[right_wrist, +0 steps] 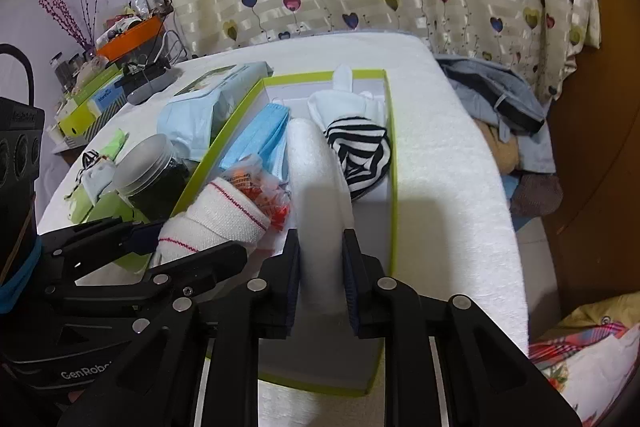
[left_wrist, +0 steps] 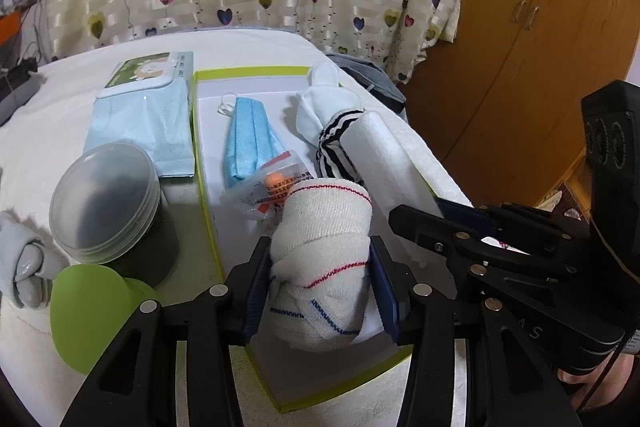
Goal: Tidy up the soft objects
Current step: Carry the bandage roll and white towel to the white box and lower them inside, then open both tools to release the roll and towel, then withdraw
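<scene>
The rolled bandage [left_wrist: 324, 259], white with red and blue stitched lines, sat squeezed between the pads of the left claw [left_wrist: 322, 287], its long axis running away toward twelve o'clock and its far end hanging over the near part of the green-rimmed box [left_wrist: 208, 163]. Just beside it at three o'clock, the right claw [right_wrist: 322, 279] pinched a white foam roll [right_wrist: 316, 187] narrowly, that roll likewise pointing to twelve o'clock along the box's length. Both loads hovered over the box, so the coming move was probably a lowering into free floor; the bandage lay nearer the left wall, the foam nearer the middle. Ahead of the bandage, at twelve, lay a clear packet with an orange piece [left_wrist: 276, 187] and a blue face mask [left_wrist: 248, 143]; at one o'clock, a striped sock bundle [left_wrist: 340, 143]. Outside the box at nine o'clock stood a dark lidded jar [left_wrist: 108, 203] on the white-covered surface [left_wrist: 44, 131].
</scene>
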Tool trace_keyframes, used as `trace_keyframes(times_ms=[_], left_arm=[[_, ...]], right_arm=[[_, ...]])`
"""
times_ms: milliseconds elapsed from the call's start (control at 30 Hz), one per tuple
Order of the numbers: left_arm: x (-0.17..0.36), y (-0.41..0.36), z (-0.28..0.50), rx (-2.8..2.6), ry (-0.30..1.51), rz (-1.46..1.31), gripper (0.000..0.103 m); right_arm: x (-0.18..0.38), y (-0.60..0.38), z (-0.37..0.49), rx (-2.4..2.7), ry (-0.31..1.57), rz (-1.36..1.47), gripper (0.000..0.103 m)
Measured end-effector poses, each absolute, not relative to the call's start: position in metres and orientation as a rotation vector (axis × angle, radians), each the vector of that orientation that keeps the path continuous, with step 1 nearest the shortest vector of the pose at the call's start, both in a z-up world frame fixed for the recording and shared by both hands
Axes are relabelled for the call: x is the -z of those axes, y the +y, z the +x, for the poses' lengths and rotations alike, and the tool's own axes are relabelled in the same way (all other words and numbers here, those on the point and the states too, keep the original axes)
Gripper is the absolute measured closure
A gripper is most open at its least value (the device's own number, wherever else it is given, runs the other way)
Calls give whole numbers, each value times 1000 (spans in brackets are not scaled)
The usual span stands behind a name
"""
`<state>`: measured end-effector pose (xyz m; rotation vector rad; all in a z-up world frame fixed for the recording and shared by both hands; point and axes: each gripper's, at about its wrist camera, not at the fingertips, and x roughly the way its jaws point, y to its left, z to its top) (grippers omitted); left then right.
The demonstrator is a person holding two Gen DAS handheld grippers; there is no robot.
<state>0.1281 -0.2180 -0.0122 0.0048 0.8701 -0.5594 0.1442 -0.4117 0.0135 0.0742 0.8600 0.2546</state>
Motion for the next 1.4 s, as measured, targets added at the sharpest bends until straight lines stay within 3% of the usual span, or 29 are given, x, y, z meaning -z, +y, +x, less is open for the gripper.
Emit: trace_keyframes(times_ms=[233,800,933,1400], left_arm=[[7,-216,123,587,849,-19,57],[-28,-169,75,582,716,-68,56],[-34,-150,66,551,686,-76,56],[-29,-78,51,407,658,-128,56]], right_arm=[[-26,-419,130,-235,798,80,64],[-50,-409,92,-256,707,113,62],[-55,-397,83,-287,684,110,56],[-66,-352,60,-398,640,68,55]])
